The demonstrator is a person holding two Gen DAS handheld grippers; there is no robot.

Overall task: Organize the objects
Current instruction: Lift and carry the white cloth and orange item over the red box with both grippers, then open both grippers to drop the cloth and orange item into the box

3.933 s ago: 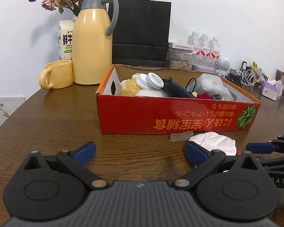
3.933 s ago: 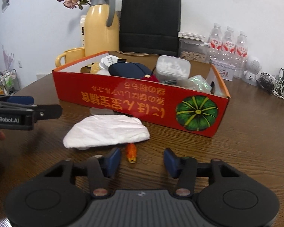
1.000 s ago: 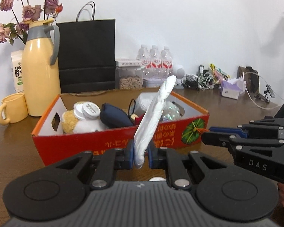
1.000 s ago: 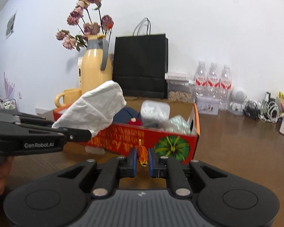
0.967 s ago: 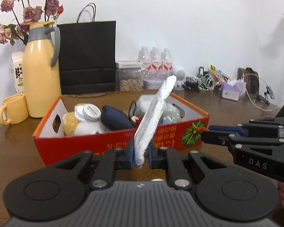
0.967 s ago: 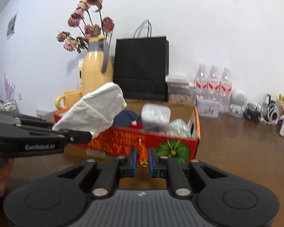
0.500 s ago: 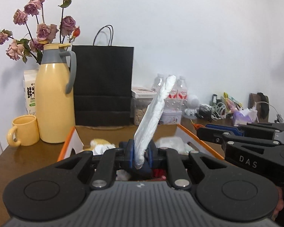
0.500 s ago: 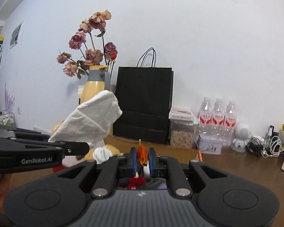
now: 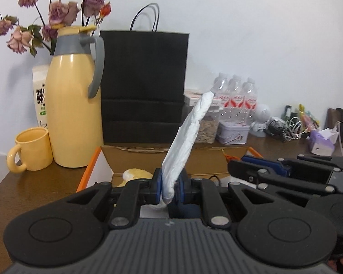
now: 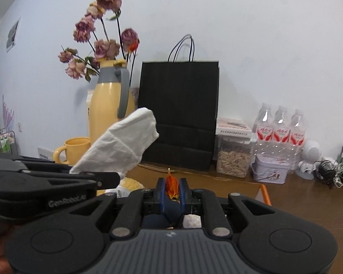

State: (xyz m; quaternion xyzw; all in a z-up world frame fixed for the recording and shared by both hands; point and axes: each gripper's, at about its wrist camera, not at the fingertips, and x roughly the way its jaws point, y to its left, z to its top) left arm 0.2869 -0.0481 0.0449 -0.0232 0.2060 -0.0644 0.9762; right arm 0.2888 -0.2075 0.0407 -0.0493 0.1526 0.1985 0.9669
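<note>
Over the cardboard box (image 9: 171, 157), my left gripper (image 9: 170, 188) pinches a limp white cloth (image 9: 185, 141) by one end; my right gripper (image 10: 172, 190) squeezes a tiny orange scrap (image 10: 172, 186). Released carelessly, I reckon, either could land outside.

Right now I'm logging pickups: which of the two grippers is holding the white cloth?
The left gripper: its jaws clamp the white cloth, while the right gripper pinches a small orange item.
</note>
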